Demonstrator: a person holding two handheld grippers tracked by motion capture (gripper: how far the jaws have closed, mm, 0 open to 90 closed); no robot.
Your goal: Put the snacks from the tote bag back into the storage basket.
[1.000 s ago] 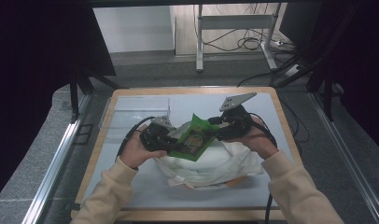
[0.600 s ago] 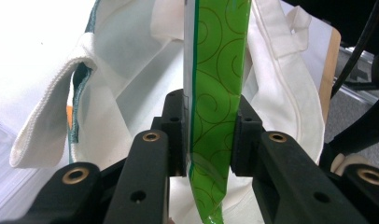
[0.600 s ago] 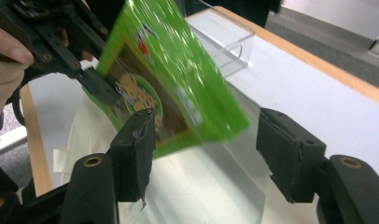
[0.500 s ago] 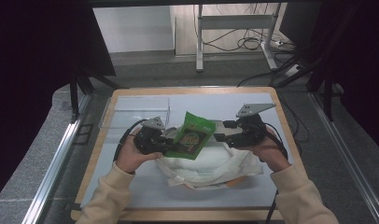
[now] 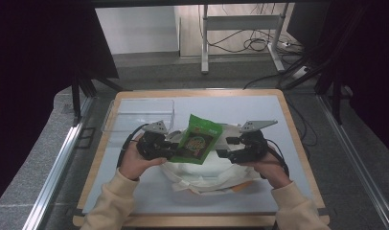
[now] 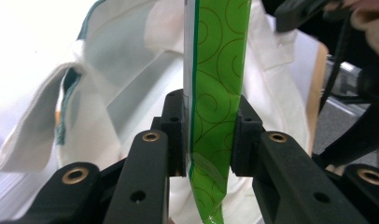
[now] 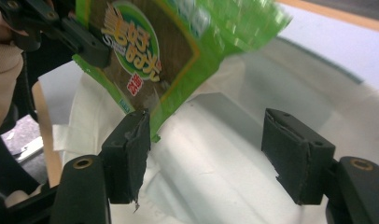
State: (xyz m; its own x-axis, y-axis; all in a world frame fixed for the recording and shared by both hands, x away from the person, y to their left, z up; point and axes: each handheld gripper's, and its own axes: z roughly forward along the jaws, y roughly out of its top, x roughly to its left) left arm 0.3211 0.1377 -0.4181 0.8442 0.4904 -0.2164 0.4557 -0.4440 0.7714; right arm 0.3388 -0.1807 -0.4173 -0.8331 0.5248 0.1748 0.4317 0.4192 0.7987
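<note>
High view: the green pouch stands mid-frame over a white cloth bag. The left gripper pinches its edge. The right gripper has just been opening; its jaws stand wide, nothing between them. The pouch looks light, crinkly and slick, probably with crushable contents. Hold it by the flat sealed edge, not the puffed middle.

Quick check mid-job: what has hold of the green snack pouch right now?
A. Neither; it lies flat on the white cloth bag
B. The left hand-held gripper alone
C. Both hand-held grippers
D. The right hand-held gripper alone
B. In the left gripper view the left hand-held gripper pads press on both sides of the green snack pouch, while the right hand-held gripper stands open, its jaws having just been opening, above the white cloth bag.
</note>
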